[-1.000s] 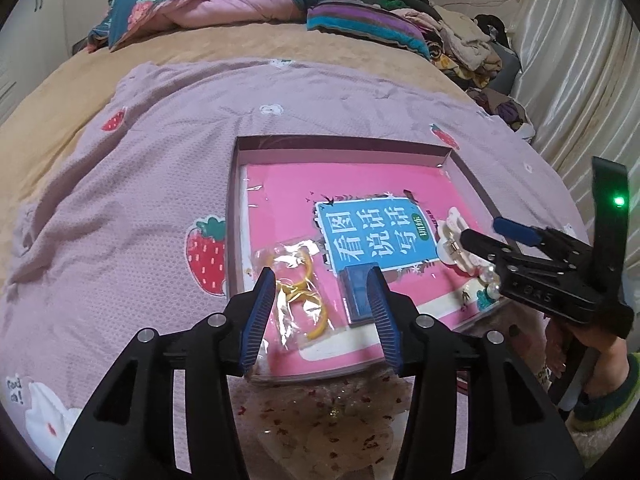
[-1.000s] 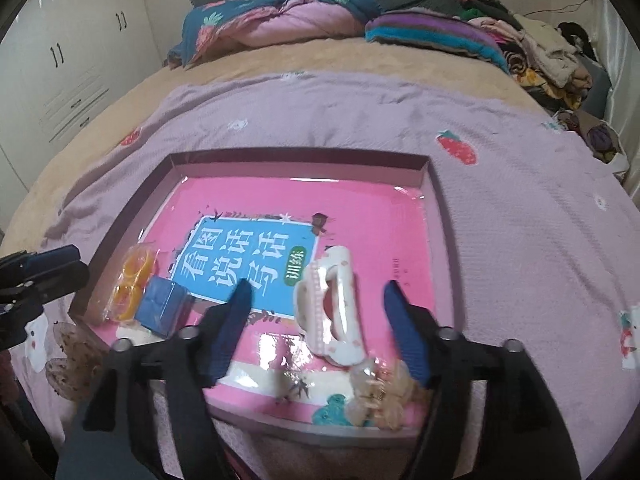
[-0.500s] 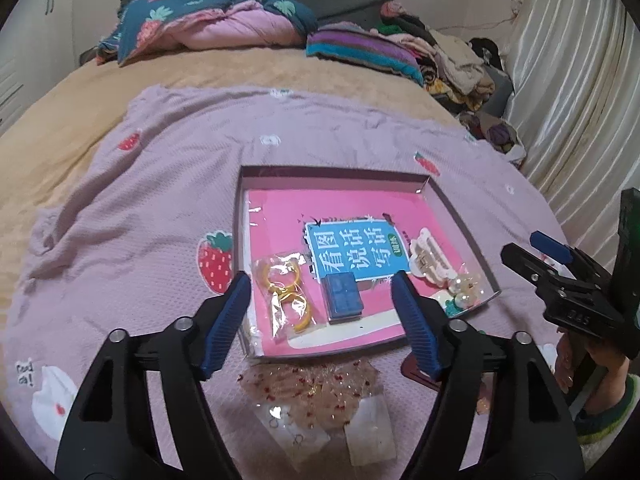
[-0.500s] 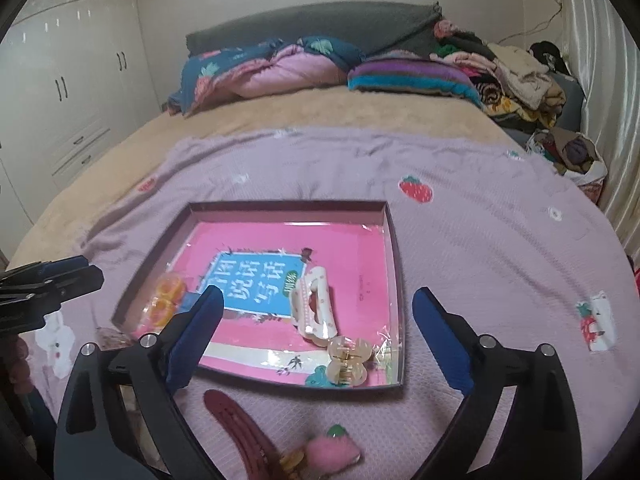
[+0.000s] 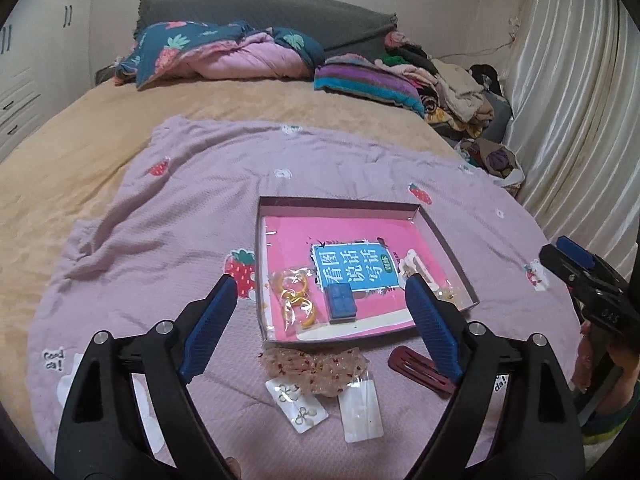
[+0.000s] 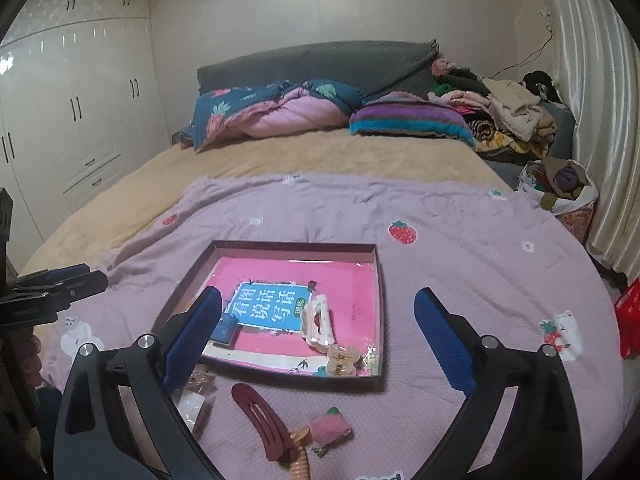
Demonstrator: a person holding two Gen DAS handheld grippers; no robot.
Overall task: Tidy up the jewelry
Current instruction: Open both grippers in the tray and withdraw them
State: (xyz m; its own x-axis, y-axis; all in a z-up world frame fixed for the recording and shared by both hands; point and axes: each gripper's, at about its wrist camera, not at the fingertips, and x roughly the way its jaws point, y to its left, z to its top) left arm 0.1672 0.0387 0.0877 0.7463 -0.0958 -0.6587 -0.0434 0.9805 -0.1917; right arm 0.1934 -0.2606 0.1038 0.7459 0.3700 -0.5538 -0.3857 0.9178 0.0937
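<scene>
Both tools are pulling up and back from the tray point(image 5: 448, 240) — left tool point(image 5: 320, 320) still widening with nothing between its pads, right tool point(image 6: 316, 336) standing wide and empty. Hair clips point(image 6: 264, 420) are waiting on the bed at six o'clock of the tray.
</scene>
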